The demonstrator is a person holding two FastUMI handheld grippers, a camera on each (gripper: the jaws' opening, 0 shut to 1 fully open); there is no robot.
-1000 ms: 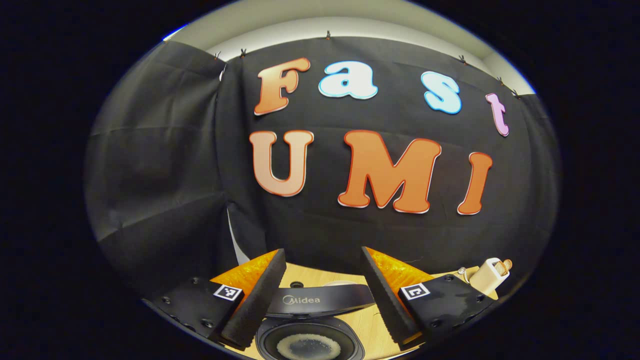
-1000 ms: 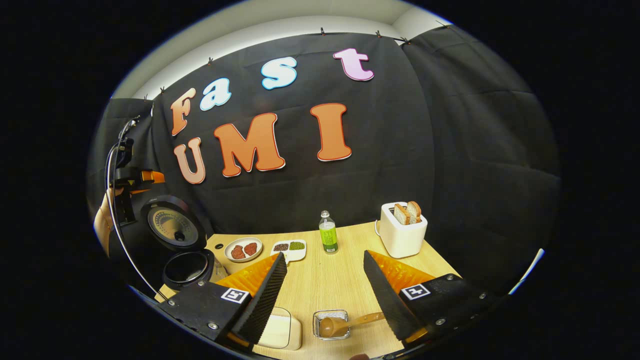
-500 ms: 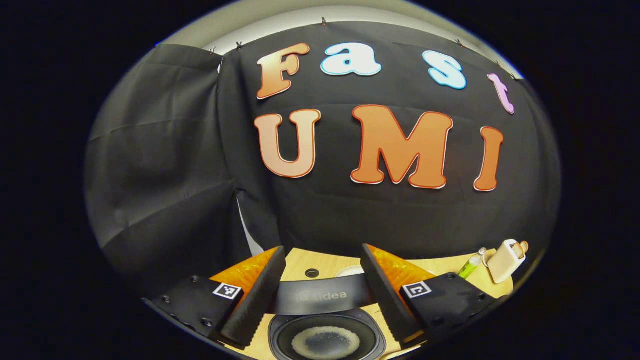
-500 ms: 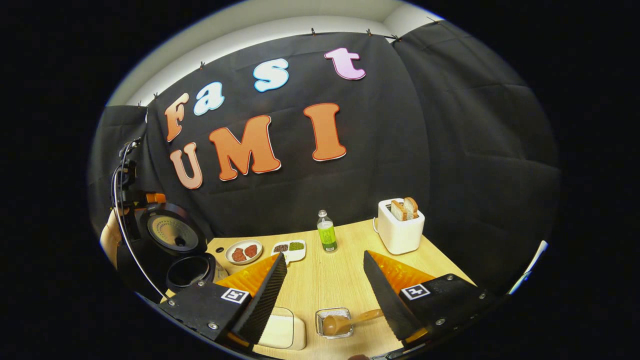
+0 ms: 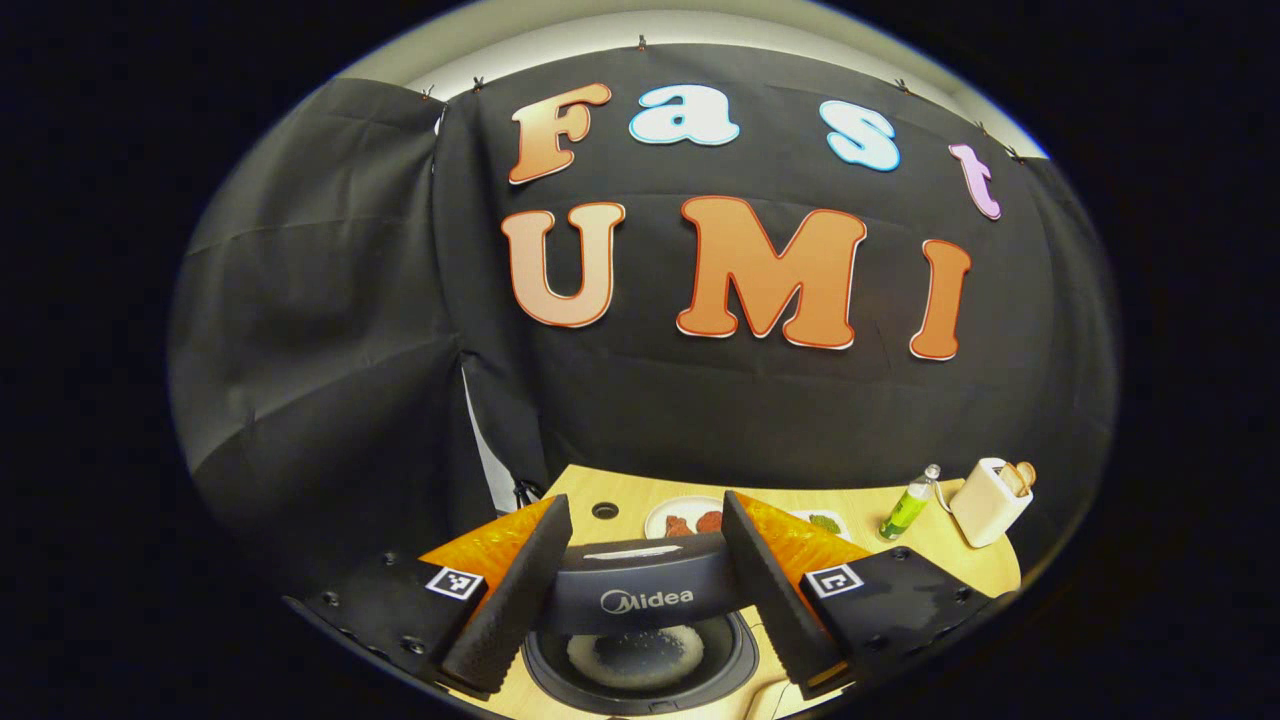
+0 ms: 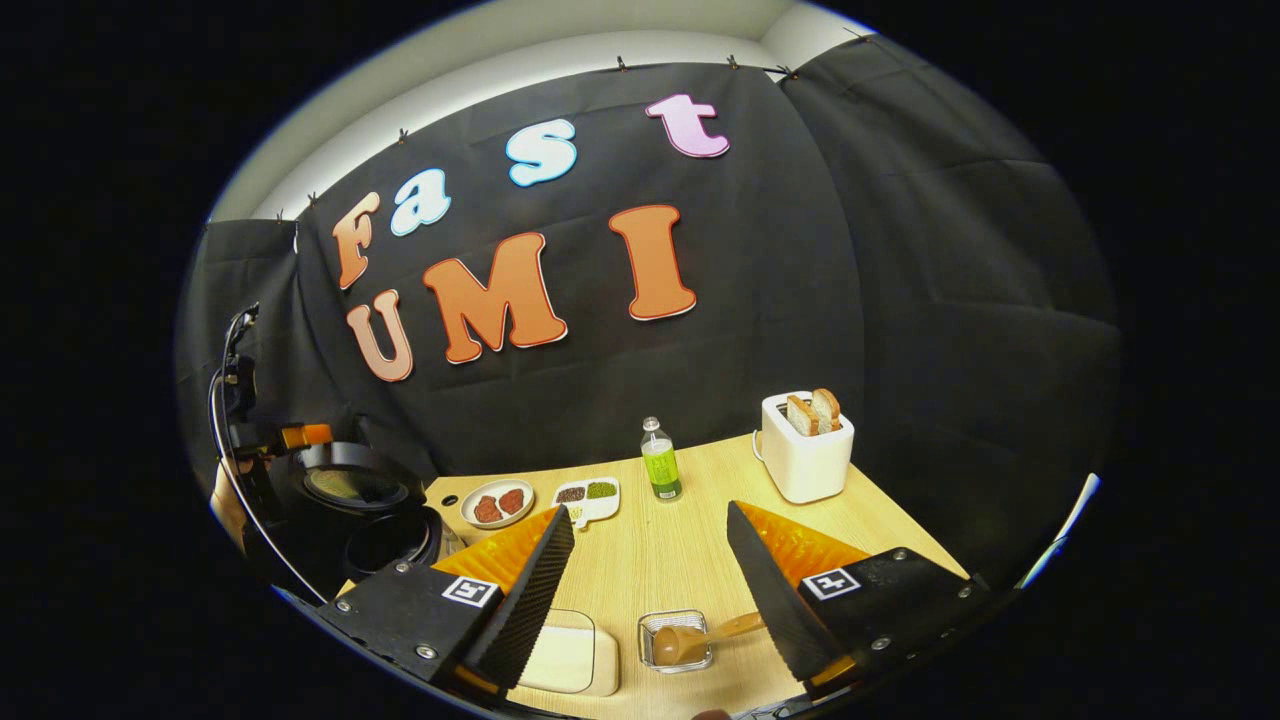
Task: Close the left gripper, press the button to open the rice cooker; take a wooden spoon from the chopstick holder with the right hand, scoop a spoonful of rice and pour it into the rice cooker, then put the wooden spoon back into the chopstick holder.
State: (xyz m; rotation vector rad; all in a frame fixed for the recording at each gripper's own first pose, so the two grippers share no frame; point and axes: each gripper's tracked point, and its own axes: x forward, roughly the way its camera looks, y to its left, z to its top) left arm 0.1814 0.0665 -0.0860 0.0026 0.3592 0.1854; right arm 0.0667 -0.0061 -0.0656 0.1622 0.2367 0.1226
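The black rice cooker (image 6: 385, 540) stands at the table's left end. Its lid (image 6: 350, 480) is tilted halfway down, and my left gripper (image 6: 290, 437) with the hand holding it is just above and behind it. In the left gripper view, the lid (image 5: 640, 590) lies across the gap of my open left gripper (image 5: 645, 503), and below it the pot (image 5: 632, 655) holds a layer of rice. My right gripper (image 6: 648, 512) hovers open over the table. Beneath it the wooden spoon (image 6: 685, 640) rests in a small wire holder (image 6: 676, 642), its handle running under the right finger.
A beige lidded box (image 6: 565, 658) sits left of the holder. Farther back on the wooden table (image 6: 660, 560) are a plate of meat (image 6: 497, 503), a divided dish (image 6: 588, 495), a green bottle (image 6: 660, 470) and a white toaster (image 6: 805, 450) with bread.
The cooker lid has swung down from upright to about half shut, and the left gripper has come down with it. The right gripper has hardly moved.
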